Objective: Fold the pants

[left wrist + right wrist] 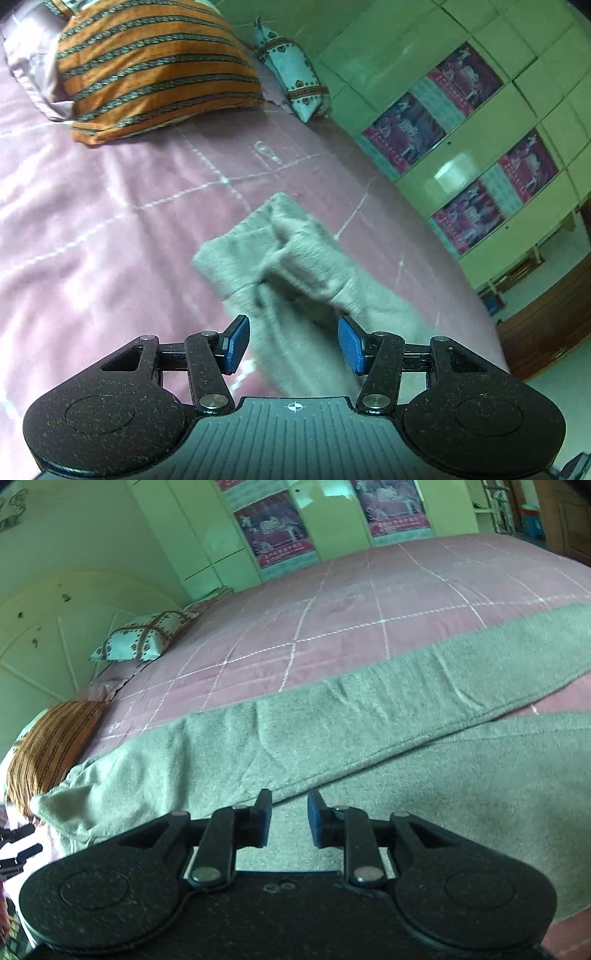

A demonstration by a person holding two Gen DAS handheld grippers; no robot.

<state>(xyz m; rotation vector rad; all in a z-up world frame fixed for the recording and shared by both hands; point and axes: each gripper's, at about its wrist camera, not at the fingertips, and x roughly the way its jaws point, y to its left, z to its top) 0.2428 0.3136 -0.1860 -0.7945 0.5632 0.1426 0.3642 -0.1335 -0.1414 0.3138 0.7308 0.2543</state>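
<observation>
Left wrist view has the left claw (293, 345) spread wide and empty above the grey pants (295, 266), which lie on the pink bed (92, 229) toward its far edge by the green wardrobe (424, 74), their far end bunched and blurred. Closing here risks pinching a single layer or a fistful of the bunch, and the fold would then come out crooked. Right wrist view has the right claw (290, 825) parted by a narrow gap, holding nothing, low over the pants (369, 716) where one leg lies across the other; sliding forward it could snag that hem and drag both layers askew. Counted: one pair of pants, two claws, one bed, two pillows at the head edge, orange striped (155, 62) and pale patterned (291, 81).
</observation>
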